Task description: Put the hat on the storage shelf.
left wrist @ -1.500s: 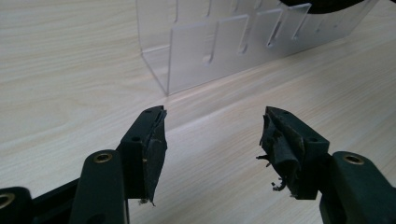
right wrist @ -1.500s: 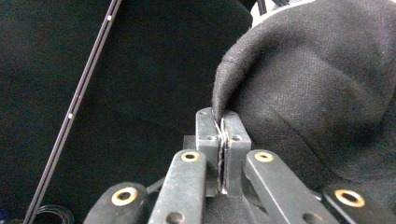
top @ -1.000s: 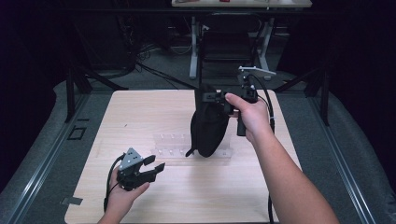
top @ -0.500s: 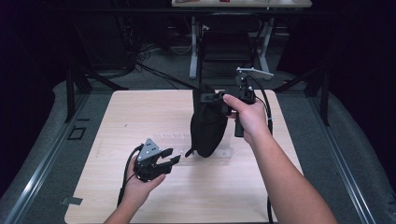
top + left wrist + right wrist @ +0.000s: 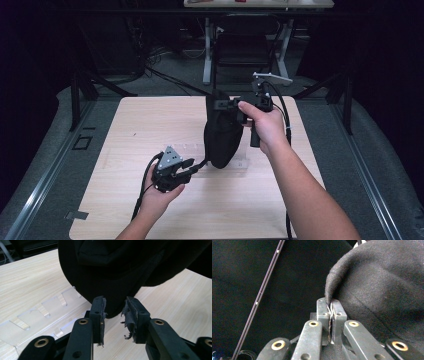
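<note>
Hanging above the bench (image 5: 125, 125), black wool cap (image 5: 222, 135), top edge pinched in right gripper (image 5: 331, 305) jaws, left gripper (image 5: 115, 312) jaws apart just below its lower tip, clear plastic tray (image 5: 37, 312) beneath.

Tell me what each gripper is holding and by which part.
The right gripper is shut on the black cap, pinching its upper edge so it hangs above the table. The left gripper is open at the cap's lowest edge and holds nothing.
</note>
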Demonstrator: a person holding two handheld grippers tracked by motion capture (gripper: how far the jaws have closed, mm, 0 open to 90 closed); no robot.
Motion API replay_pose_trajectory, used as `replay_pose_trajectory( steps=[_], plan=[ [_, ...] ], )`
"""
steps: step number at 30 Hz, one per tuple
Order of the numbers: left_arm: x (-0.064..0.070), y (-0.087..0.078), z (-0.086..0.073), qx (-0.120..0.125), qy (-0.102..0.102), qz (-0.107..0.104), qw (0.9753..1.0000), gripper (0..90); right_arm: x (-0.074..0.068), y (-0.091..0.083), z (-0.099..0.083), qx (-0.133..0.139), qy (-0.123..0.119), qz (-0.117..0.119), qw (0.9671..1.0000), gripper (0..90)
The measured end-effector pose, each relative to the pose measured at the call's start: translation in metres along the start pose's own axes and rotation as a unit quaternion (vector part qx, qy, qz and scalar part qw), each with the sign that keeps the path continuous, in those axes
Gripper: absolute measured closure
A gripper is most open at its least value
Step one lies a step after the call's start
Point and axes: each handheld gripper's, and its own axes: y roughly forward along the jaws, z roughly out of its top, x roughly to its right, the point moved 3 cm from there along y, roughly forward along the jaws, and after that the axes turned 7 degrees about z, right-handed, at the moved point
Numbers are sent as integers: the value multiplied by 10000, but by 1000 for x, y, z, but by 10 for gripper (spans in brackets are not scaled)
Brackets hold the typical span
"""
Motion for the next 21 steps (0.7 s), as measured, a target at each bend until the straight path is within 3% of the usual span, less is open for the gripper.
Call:
replay_pose_trajectory(
  steps=[12, 21],
  plan=[
    [9, -14, 8, 232, 90, -240, 9994, 685, 0, 0, -1, -7, -14, 20, 10000, 876],
    [15, -5, 10, 78, 167, -247, 9995, 694, -2, 4, -1, 4, -15, 30, 10000, 873]
  ],
)
